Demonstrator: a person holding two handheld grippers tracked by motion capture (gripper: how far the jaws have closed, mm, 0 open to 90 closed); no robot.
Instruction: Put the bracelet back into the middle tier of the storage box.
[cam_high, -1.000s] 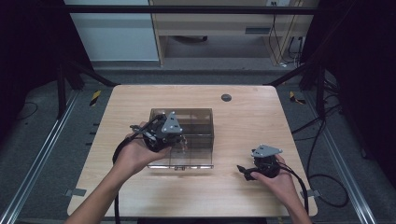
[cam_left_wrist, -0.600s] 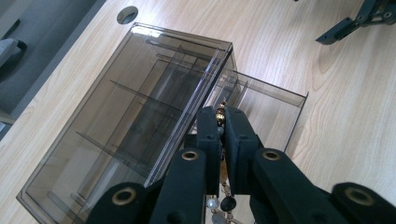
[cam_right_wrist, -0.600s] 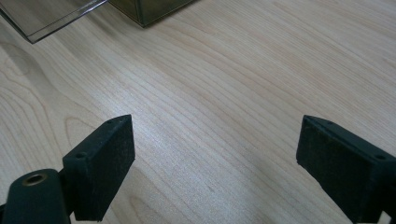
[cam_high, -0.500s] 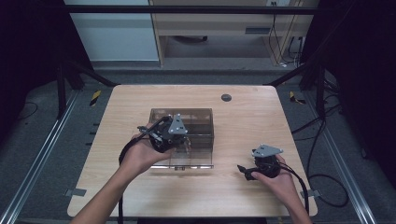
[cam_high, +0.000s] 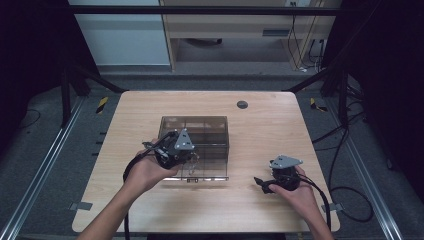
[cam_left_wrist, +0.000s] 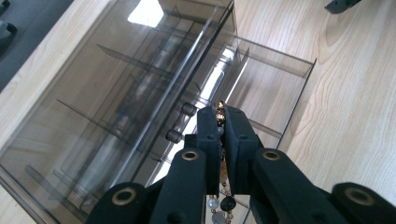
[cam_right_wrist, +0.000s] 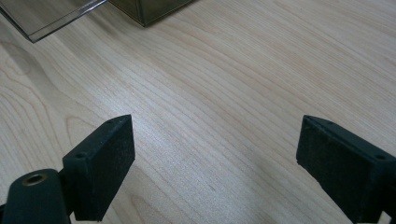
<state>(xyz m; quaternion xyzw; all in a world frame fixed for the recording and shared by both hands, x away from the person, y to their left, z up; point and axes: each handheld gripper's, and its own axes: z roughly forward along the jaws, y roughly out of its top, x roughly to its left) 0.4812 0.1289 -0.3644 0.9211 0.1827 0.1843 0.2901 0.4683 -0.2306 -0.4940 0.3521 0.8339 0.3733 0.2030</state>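
— Where the left gripper hangs over the box, what is it pinching?

— A beaded chain: its jaws are pressed together on it, a gold bead showing above the pads and pale and dark beads dangling below them. The chain's long axis runs up and down between the pads.

— And the box?

— A smoky clear plastic organizer, rectangular, hard and glossy, with thin dividers inside and two small round knobs on the front. Its drawer is pulled out toward the person, shallow, see-through, split by upright partitions. The chain hangs right over that open drawer (which compartment it hangs above, I cannot tell). Nothing I can make out lies in the compartments.

— The other hand?

— The right gripper rests low on the table, well apart from the box, its matte black pads spread wide with only bare wood between them. The tabletop is pale wood with fine grain and rounded corners, with a small dark round plug near its far edge
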